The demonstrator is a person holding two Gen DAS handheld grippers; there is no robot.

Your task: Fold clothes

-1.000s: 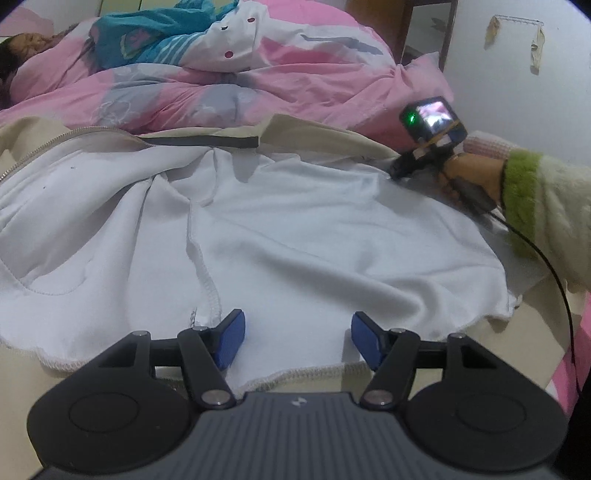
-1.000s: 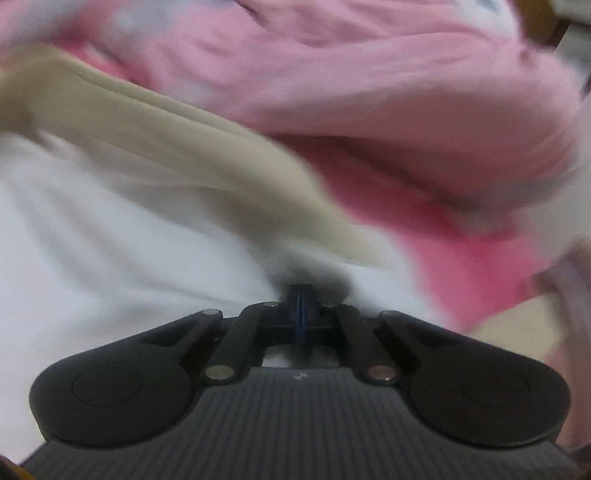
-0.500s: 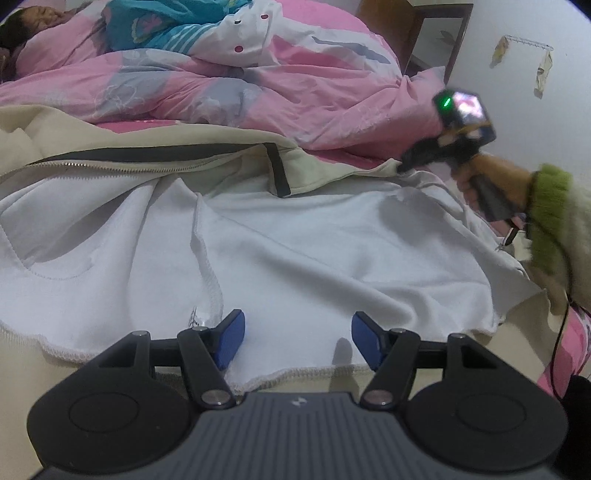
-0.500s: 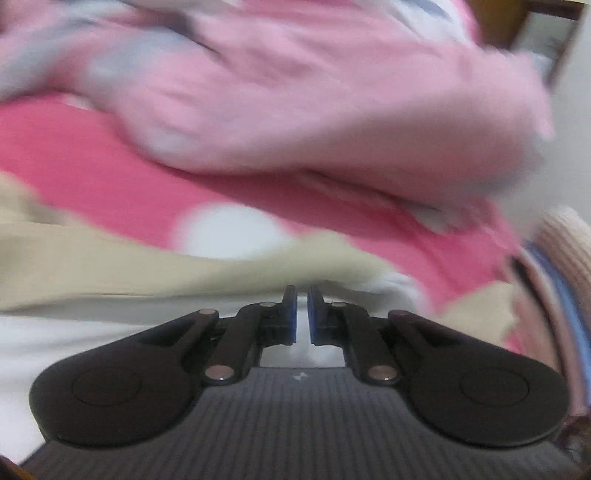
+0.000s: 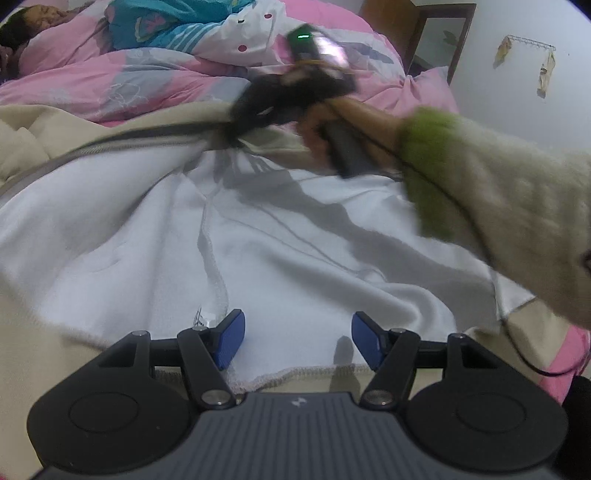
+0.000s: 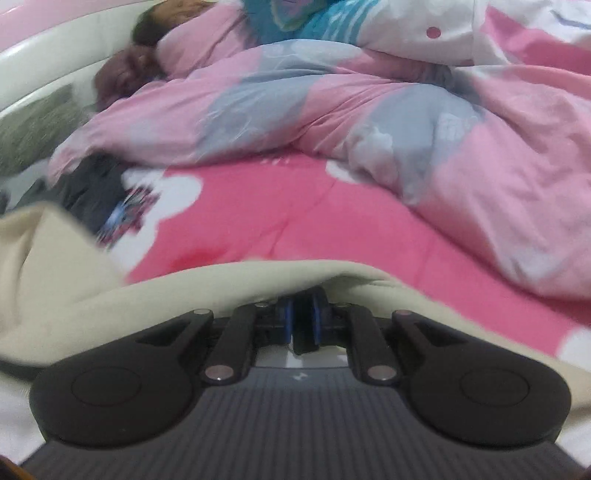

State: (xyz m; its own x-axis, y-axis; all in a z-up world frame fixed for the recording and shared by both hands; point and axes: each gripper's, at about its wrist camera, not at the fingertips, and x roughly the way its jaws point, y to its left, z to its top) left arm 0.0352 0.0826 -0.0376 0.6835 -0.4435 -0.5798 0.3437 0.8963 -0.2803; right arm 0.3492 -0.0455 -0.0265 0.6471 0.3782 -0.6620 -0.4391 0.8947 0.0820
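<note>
Garment: a beige jacket [image 5: 44,140] with a white fleece lining [image 5: 295,243] was spread open, lining up, across the bed; a dark zip line [image 5: 110,144] was seen along its far edge.
Hem: a stitched white edge [image 5: 295,373] of the lining lay just ahead of the left tool, with beige cloth beneath it.
Left gripper [image 5: 295,338]: held low over the near hem; its blue pads [image 5: 229,338] were set well apart, and nothing was pinched between them; the lining lay under the gap.
Right gripper [image 6: 302,325]: its blue pads [image 6: 286,325] were almost together, with a narrow slit left between them; they had just been opening slightly. A beige fold [image 6: 258,284] of the jacket was draped over the fingertips. Whether cloth sat inside the slit could not be told from the blurred wrist view.
Right hand [image 5: 332,129]: seen from the left wrist view, blurred, gripping the tool's handle at the jacket's far zip edge; a pale fuzzy sleeve [image 5: 517,221] with a green cuff [image 5: 424,166] crossed over the lining.
Bedding: a pink, grey and white quilt [image 6: 369,110] was bunched beyond the jacket; a bright pink sheet [image 6: 295,221] with white shapes lay between the two.
Background: a person [image 5: 22,26] lay under the quilt at the far left; a white wall [image 5: 517,92] stood at the right.
</note>
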